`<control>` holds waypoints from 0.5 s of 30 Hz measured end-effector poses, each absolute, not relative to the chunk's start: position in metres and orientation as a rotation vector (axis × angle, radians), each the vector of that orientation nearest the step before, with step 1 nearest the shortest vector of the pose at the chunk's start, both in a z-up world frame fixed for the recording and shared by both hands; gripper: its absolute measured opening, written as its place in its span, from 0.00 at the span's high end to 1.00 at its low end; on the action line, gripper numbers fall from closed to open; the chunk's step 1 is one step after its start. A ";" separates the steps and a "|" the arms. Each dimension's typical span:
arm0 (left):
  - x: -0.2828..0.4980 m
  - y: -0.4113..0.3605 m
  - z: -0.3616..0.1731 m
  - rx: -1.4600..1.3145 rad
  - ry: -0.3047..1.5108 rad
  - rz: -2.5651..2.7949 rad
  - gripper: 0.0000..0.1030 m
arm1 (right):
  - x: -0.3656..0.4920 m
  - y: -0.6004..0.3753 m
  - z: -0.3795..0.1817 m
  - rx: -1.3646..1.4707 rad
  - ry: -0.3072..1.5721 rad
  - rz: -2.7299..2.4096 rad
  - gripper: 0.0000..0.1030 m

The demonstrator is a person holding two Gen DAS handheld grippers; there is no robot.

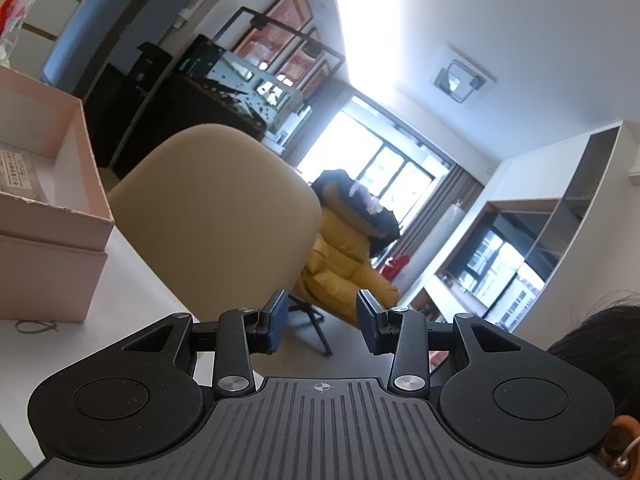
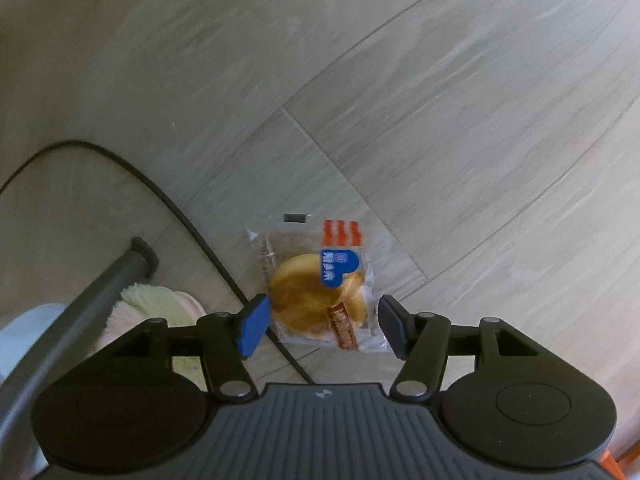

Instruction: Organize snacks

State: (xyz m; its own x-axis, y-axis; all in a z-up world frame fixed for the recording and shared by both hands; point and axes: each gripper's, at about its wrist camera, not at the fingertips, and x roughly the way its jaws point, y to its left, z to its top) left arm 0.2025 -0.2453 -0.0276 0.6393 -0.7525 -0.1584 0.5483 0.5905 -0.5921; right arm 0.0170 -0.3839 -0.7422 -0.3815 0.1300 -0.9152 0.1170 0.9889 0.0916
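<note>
A wrapped bun snack in a clear packet with a blue and orange label lies on the wood-look floor. My right gripper is open just above it, its fingers on either side of the packet's near end, not touching it. My left gripper is open and empty, tilted up toward the room. A pink open box stands on the white table at the left of the left wrist view.
A beige chair back stands beyond the table. A black cable runs across the floor beside the packet. A grey chair leg and a slippered foot are at the left. A person's head is at right.
</note>
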 end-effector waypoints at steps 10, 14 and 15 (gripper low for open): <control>0.200 -0.245 -0.027 -0.542 0.411 -0.781 0.59 | 0.022 -0.389 -0.700 0.223 1.842 0.006 0.52; 0.196 -0.243 -0.028 -0.541 0.385 -0.783 0.59 | 0.030 -0.432 -0.632 0.336 1.691 -0.025 0.52; 0.194 -0.243 -0.028 -0.539 0.375 -0.782 0.59 | 0.032 -0.445 -0.603 0.359 1.630 -0.035 0.52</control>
